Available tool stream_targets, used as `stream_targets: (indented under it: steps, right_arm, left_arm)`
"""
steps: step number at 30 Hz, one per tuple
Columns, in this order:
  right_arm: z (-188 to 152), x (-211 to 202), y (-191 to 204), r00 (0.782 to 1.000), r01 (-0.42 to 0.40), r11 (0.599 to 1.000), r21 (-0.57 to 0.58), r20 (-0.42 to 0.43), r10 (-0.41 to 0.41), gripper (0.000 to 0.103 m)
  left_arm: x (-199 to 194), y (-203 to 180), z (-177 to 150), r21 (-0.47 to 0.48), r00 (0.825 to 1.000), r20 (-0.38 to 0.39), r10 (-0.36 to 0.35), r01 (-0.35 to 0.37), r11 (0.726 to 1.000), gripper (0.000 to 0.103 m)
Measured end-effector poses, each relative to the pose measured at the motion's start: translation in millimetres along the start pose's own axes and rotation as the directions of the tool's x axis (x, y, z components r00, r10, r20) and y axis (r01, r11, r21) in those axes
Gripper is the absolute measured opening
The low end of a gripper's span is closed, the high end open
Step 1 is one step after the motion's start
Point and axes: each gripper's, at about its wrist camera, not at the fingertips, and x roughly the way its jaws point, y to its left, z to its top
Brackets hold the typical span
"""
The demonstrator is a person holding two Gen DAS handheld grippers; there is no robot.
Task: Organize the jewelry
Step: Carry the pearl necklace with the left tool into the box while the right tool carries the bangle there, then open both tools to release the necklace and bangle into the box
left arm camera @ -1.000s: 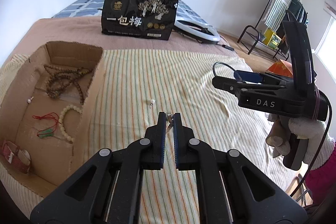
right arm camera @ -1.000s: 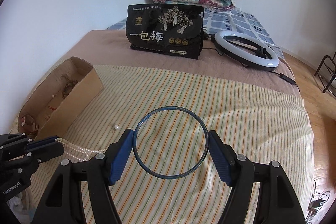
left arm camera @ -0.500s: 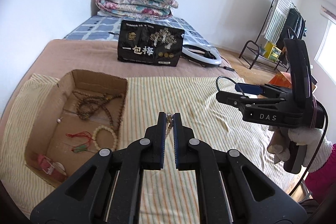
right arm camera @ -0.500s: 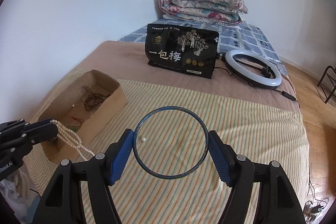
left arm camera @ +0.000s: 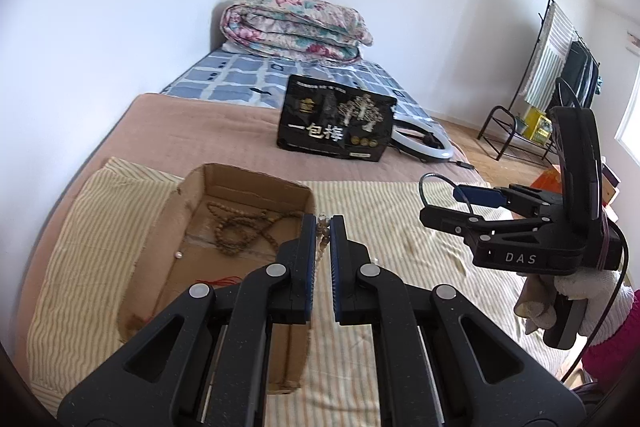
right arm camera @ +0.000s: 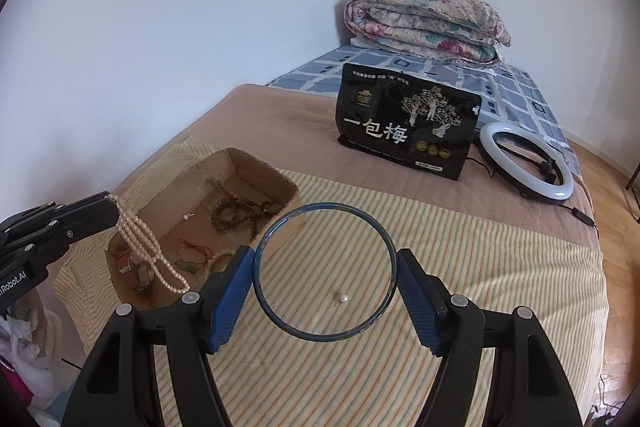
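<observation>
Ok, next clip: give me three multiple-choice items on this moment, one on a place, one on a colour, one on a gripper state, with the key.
1. Where does the loose single pearl lie?
A. in the cardboard box
B. on the striped cloth
C. on the black bag

2. What colour is the bangle?
A. dark blue
B. red
C. gold

3. What is the left gripper doing?
A. standing open with nothing in it
B. shut on the pearl necklace
C. shut on a wooden bead string

Key: 1 B, the pearl rests on the striped cloth, outside the cardboard box. 2 A, the ring clamped in the right gripper is dark blue. 3 B, the pearl necklace hangs from its closed fingers, over the box as the right wrist view frames it.
</observation>
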Motion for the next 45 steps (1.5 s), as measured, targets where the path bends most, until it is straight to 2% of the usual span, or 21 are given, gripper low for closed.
stream_targets:
  steps: [13, 21, 29, 35, 45]
  right_arm:
    - [21, 36, 51, 0.997, -0.08, 0.996, -0.028, -0.022, 0.079, 0.073]
    - [24, 61, 69, 0.994, -0.106, 0.994, -0.035, -0.04, 0.104, 0.073]
    - [27, 76, 81, 0.991, -0.129, 0.99, -0.053, -0.05, 0.126, 0.074]
    - [27, 74, 81, 0.994, -0.105, 0.993, -0.058, -0.034, 0.103, 0.087]
    - [29, 70, 76, 0.996, -0.087, 0.995, -0.046, -0.02, 0.086, 0.089]
  left_arm:
    - [1, 57, 4, -0.042, 0.996, 0.002, 0.086, -0.086, 0.995, 0.004]
    - [6, 75, -2, -0.056, 0.994, -0.016, 0.106, -0.107, 0.993, 0.004]
    - [11, 77, -5, -0.046, 0.994, -0.03, 0.104, -0.105, 0.993, 0.004]
    - [13, 76, -7, -0.033, 0.992, -0.037, 0.121, -0.123, 0.992, 0.005]
    - [13, 75, -12, -0.027, 0.991, -0.043, 0.13, -0.131, 0.991, 0.005]
